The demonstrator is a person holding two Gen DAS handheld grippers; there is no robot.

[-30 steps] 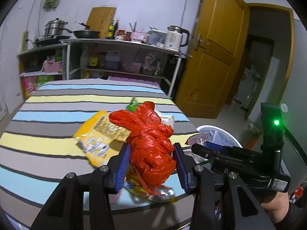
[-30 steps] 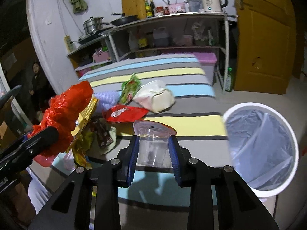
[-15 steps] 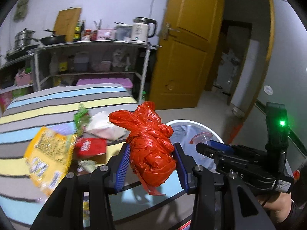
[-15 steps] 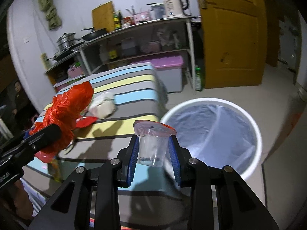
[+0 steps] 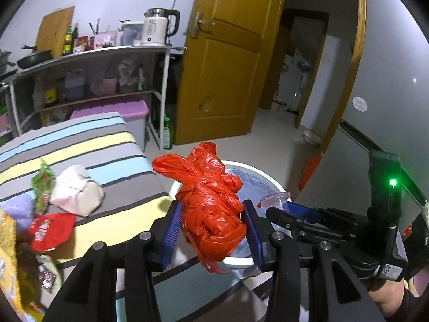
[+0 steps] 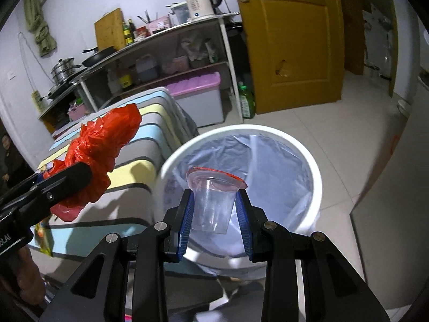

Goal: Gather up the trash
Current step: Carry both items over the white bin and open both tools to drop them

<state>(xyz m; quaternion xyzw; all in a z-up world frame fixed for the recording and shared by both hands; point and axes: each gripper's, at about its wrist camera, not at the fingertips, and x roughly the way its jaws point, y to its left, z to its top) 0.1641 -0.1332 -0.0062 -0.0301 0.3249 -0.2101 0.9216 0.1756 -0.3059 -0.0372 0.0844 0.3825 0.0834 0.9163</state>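
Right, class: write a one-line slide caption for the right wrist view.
Right gripper holds a clear plastic cup over the lined white bin; the left gripper grips a red plastic bag alongside.

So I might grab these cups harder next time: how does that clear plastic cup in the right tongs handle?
The clear plastic cup looks thin-walled, so probably light and easily crushed. Its smooth, tapered sides could slip between the right tongs. Released over the lined bin, it would likely drop in.

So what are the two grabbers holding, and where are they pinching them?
The left gripper squeezes the knotted red plastic bag around its bulging middle. The right gripper pinches the clear plastic cup by its side walls, under the rim, above the trash bin.
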